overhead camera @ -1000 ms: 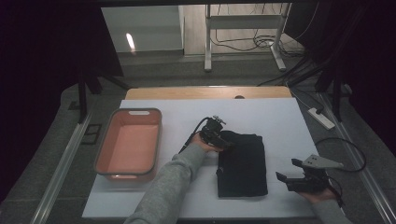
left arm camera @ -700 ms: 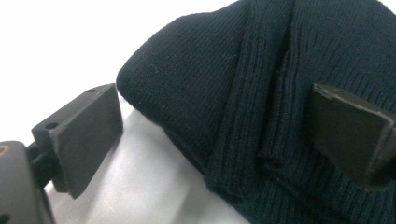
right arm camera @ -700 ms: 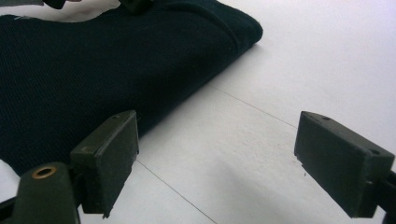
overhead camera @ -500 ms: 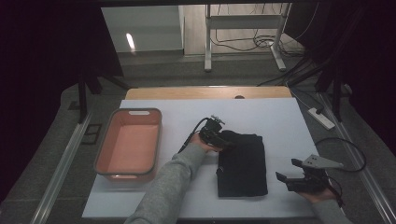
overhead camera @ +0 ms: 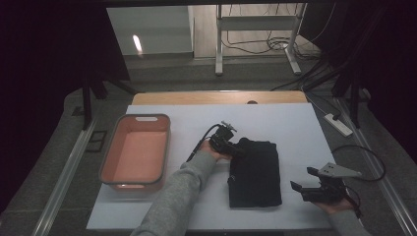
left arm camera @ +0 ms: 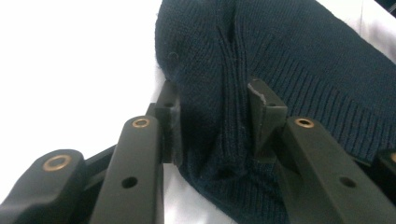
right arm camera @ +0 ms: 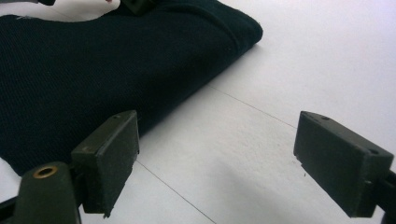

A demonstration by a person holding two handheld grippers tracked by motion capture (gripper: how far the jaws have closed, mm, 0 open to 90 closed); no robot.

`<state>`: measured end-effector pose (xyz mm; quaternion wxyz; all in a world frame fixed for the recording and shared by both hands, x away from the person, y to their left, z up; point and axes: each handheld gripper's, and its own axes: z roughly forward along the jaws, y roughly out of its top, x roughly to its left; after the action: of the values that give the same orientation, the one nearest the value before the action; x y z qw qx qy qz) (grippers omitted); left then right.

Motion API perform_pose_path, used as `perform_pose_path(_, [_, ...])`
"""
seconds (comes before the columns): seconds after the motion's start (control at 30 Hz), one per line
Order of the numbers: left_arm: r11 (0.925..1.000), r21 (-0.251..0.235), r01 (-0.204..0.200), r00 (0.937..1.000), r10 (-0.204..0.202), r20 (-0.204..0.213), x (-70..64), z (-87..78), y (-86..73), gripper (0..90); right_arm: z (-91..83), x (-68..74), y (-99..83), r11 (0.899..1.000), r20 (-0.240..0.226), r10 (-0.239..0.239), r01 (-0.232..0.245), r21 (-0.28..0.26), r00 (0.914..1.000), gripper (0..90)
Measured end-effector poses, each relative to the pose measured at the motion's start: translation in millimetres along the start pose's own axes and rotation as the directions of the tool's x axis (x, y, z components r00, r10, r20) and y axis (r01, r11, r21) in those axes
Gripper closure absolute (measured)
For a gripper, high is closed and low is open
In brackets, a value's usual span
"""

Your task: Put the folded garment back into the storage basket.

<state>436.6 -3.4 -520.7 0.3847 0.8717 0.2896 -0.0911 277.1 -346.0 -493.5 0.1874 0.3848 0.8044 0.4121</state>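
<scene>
A dark navy knit garment (overhead camera: 255,172) lies folded flat on the white table cover (overhead camera: 290,123), right of centre. My left gripper (overhead camera: 235,148) is at its far left corner. In the left gripper view the left gripper (left arm camera: 212,100) pinches a bunched ridge of the knit garment (left arm camera: 280,56) between its jaws. My right gripper (overhead camera: 300,178) rests low near the table's front right, a short way right of the garment. It stands open over bare table in the right gripper view (right arm camera: 217,154), with the garment's edge (right arm camera: 93,60) to its left.
An empty pink tray (overhead camera: 135,118) sits on the left part of the table. A white power strip (overhead camera: 339,124) lies on the floor past the right edge. A metal stand (overhead camera: 255,39) stands behind the table.
</scene>
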Motion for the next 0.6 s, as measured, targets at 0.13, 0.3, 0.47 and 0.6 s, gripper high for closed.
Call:
perform_pose_path(0.13, [0.9998,-0.008,-0.019,0.9995,0.018,-0.027,-4.8,-2.1,-0.6,64.4,-0.1,-0.2,0.0,1.000,0.000,0.002,-0.002,-0.002,1.0000,15.2])
perform_pose_path(0.3, [0.9994,-0.027,-0.021,0.9992,0.020,-0.034,-8.2,-6.4,-2.1,65.0,-0.5,-0.3,0.1,1.000,0.001,0.001,-0.001,-0.004,1.0000,15.3])
perform_pose_path(0.47, [0.9980,-0.055,-0.029,0.9989,0.027,-0.037,-13.8,-13.9,-2.9,65.3,-1.1,-0.3,0.3,1.000,0.005,0.001,0.000,-0.008,1.0000,15.4])
perform_pose_path(0.6, [0.9967,-0.073,-0.036,0.9987,0.033,-0.038,-17.7,-19.4,-3.4,65.5,-1.3,-0.2,0.4,1.000,0.007,0.001,-0.001,-0.010,1.0000,15.5])
